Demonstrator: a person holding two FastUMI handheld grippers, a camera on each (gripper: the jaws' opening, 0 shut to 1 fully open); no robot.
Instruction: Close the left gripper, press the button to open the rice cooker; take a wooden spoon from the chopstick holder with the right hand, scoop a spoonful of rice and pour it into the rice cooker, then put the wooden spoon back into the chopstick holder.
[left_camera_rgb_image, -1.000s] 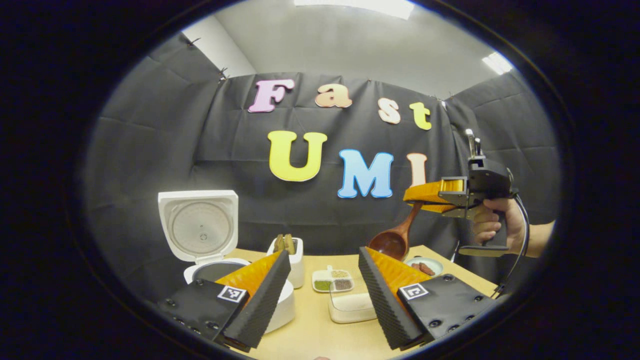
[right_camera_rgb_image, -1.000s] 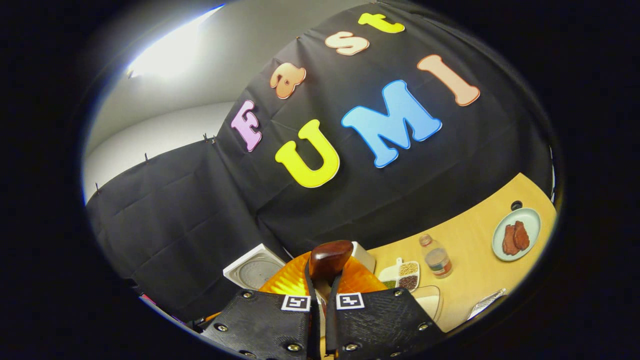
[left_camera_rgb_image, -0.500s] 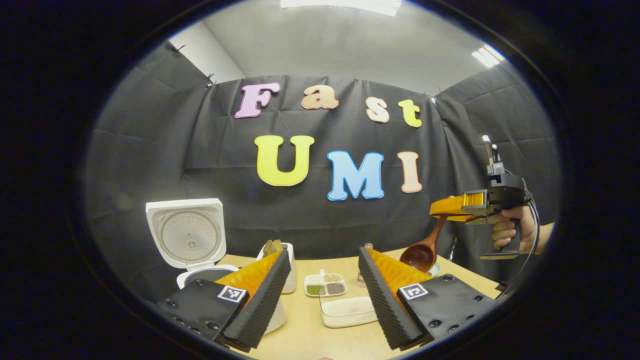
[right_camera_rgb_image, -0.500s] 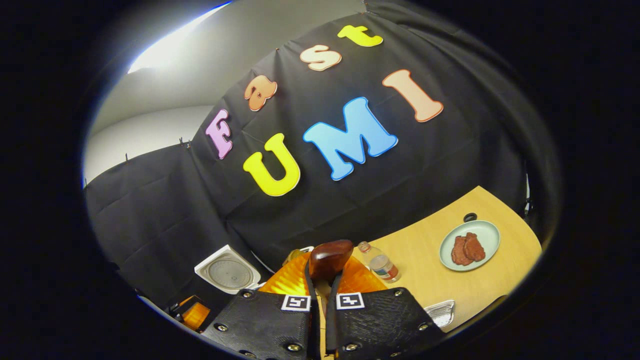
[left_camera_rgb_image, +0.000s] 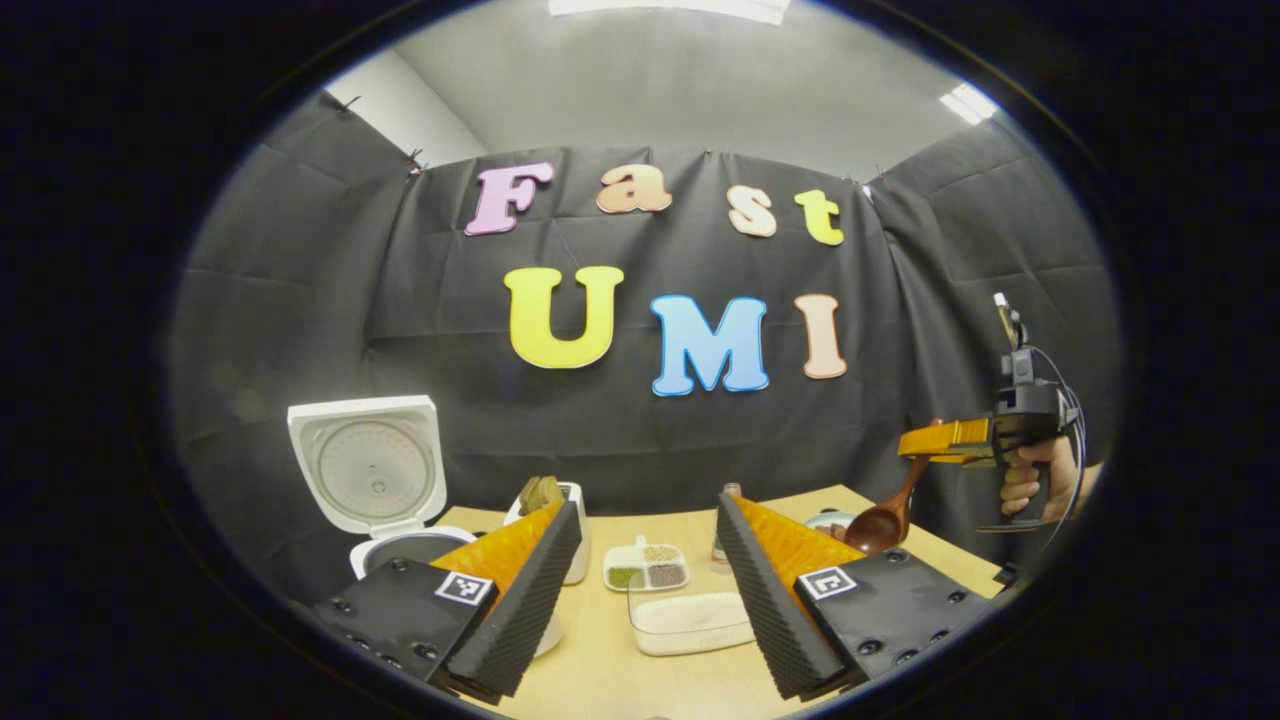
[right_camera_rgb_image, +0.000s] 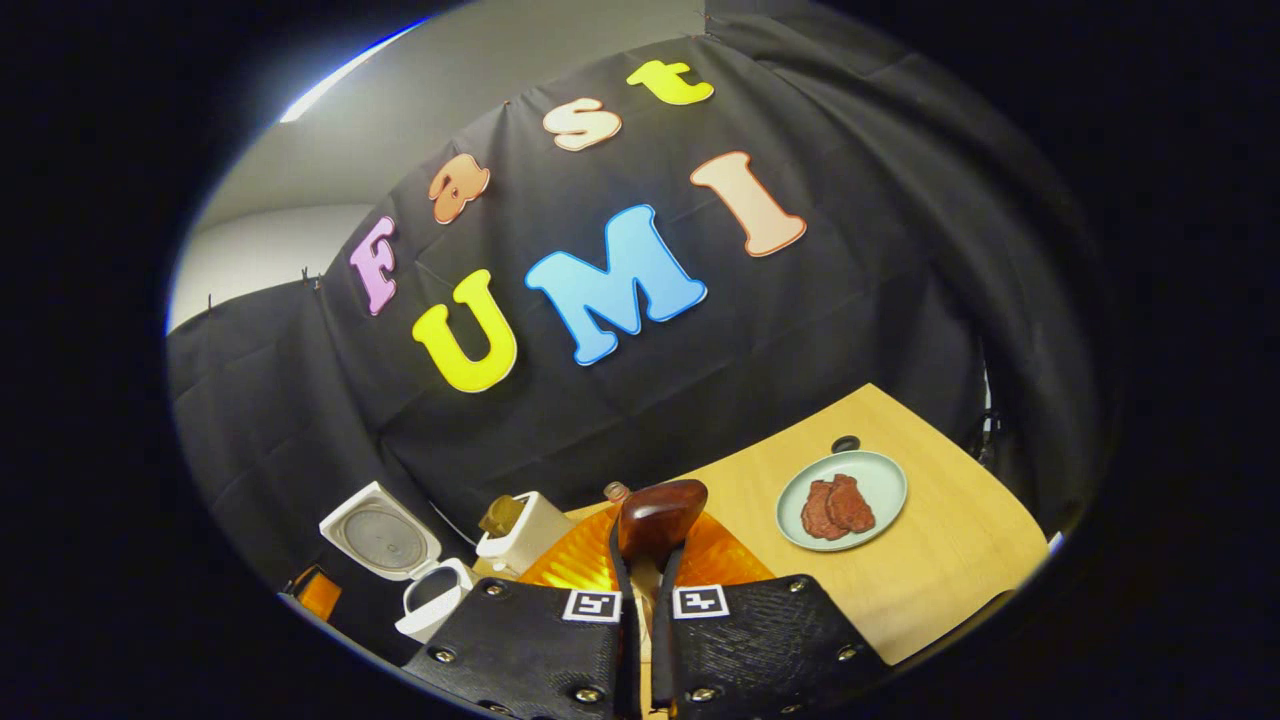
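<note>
Right gripper (right_camera_rgb_image: 641, 585) first: its jaws are pinched tight on the handle of the wooden spoon (right_camera_rgb_image: 655, 518), with the dark handle end poking up between the two fingers in the right gripper view. From the left gripper view, that same right gripper (left_camera_rgb_image: 912, 446) hangs in the air past the tabletop's right edge, a hand (left_camera_rgb_image: 1032, 484) wrapped round its grip, and the wooden spoon (left_camera_rgb_image: 882, 522) dangles from it, bowl down, low over the right end of the tabletop (left_camera_rgb_image: 610, 670).

Left gripper (left_camera_rgb_image: 645, 580) now: jaws spread wide, nothing between them, held over the near edge of the tabletop. Through the gap sits a clear container of white rice (left_camera_rgb_image: 690, 621), near the front middle. Just behind it, a small divided tray of grains (left_camera_rgb_image: 645, 568), and a bottle (left_camera_rgb_image: 728, 495) beside that.

Over at the left end stands the rice cooker (left_camera_rgb_image: 385, 495), white, lid thrown up and open. Right beside it is the white chopstick holder (left_camera_rgb_image: 560, 510), with wooden utensils sticking up out of it.

Towards the far right corner, a pale green plate (right_camera_rgb_image: 884, 487) carries reddish-brown slices of food.
</note>
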